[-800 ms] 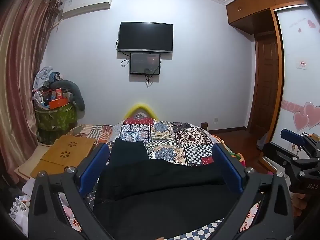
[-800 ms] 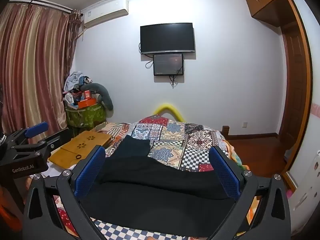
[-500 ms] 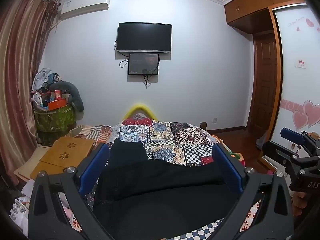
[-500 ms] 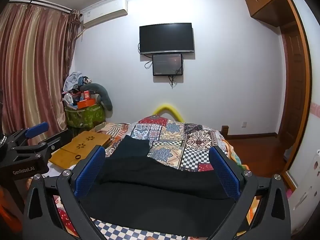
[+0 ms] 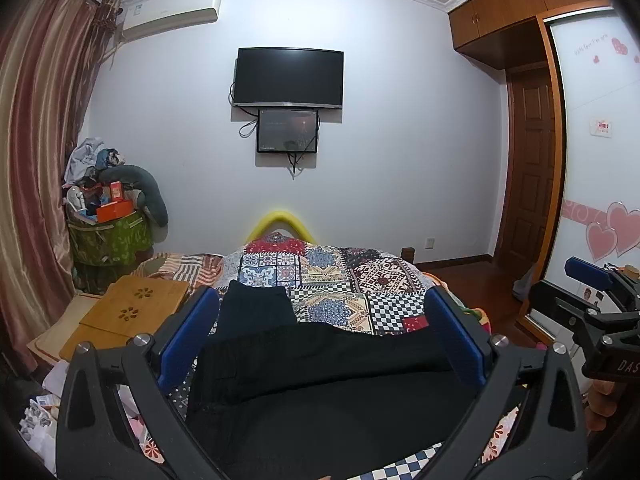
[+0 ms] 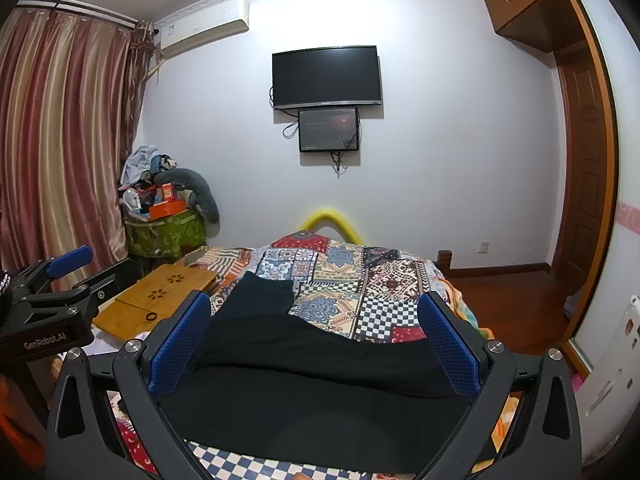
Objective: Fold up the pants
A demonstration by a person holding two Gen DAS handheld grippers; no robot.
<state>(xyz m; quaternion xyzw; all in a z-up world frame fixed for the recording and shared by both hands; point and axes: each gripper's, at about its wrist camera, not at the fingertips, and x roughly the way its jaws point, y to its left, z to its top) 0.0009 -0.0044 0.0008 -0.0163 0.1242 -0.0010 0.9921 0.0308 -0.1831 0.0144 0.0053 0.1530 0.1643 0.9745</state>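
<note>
The black pants (image 5: 320, 380) lie flat on the patchwork bed (image 5: 340, 276), their broad body running crosswise from 9 to 3 o'clock right beneath both tools, while one narrower part (image 6: 260, 300) stretches away toward 11 o'clock. That long crosswise axis is what matters: either end can be pinched, one tool per side. The left gripper (image 5: 320, 336) hangs above the cloth with its fingers (image 5: 188, 336) spread wide and nothing between them; the right gripper (image 6: 316, 340) is likewise wide and empty. Both look about equally near, the left one closer to the 9 o'clock end beside the wooden lap tray (image 5: 132, 312).
</note>
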